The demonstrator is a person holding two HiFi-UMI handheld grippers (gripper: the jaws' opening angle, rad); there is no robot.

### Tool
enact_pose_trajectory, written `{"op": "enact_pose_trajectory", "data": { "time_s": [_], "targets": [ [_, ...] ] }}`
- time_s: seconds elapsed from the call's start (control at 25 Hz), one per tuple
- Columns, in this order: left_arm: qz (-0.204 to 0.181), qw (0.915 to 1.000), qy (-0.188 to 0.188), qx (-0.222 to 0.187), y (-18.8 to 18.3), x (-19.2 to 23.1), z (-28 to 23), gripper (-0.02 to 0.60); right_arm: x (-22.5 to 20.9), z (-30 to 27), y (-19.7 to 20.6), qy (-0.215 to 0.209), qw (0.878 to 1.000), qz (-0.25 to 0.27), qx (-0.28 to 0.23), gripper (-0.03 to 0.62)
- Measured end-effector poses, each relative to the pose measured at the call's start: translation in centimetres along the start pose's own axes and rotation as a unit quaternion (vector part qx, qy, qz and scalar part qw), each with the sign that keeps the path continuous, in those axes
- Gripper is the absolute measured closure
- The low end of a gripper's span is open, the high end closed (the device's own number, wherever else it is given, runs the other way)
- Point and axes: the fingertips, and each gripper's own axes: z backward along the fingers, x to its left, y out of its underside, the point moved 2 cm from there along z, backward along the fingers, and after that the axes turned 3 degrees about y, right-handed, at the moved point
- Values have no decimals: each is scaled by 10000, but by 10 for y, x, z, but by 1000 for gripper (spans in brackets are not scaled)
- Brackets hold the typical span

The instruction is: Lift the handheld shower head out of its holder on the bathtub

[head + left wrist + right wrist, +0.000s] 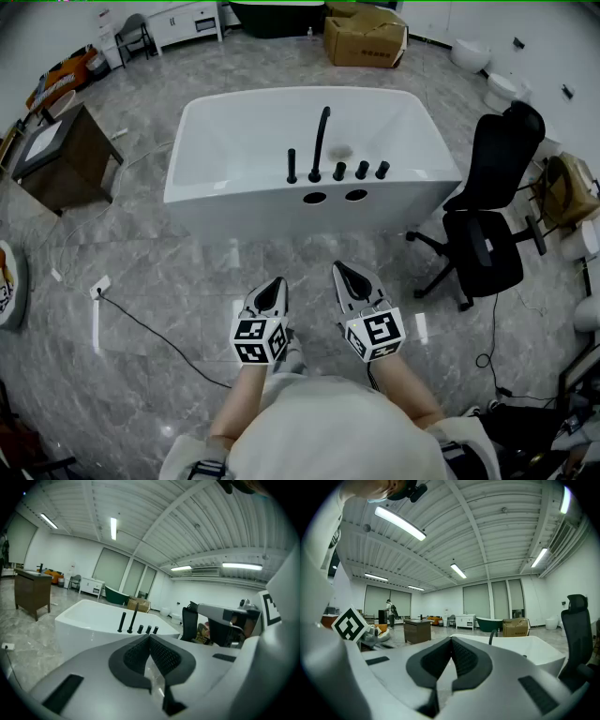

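The shower head (pixel 292 166) seems to be the short black stick standing upright in its holder on the near rim of the bathtub (pixel 216 122), at the left end of the row of fittings. I judge it stiff, smooth and a little slippery, probably with a hose pulling below, so take it at mid-stem. The tall spout (pixel 322 141) stands just beside it and may crowd the jaws; three knobs (pixel 361 171) follow. The left gripper (pixel 273 291) and the right gripper (pixel 351 279) are clenched on nothing, well short of the bathtub. A black chair (pixel 487 234) stands at the bathtub's right end.
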Motion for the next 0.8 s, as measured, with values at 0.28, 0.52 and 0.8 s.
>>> {"op": "enact_pose_trajectory", "data": {
  "time_s": [0.28, 0.52, 0.8],
  "targets": [
    [126, 9997, -84, 206, 73, -67, 70, 561, 16, 105, 36, -131, 9990, -360, 210, 576],
    [83, 9994, -126, 325, 95, -87, 96, 561, 24, 136, 43, -203, 9985, -462, 208, 576],
    [-29, 9996, -102, 269, 82, -89, 94, 561, 24, 130, 36, -263, 9987, -400, 150, 576]
  ]
}}
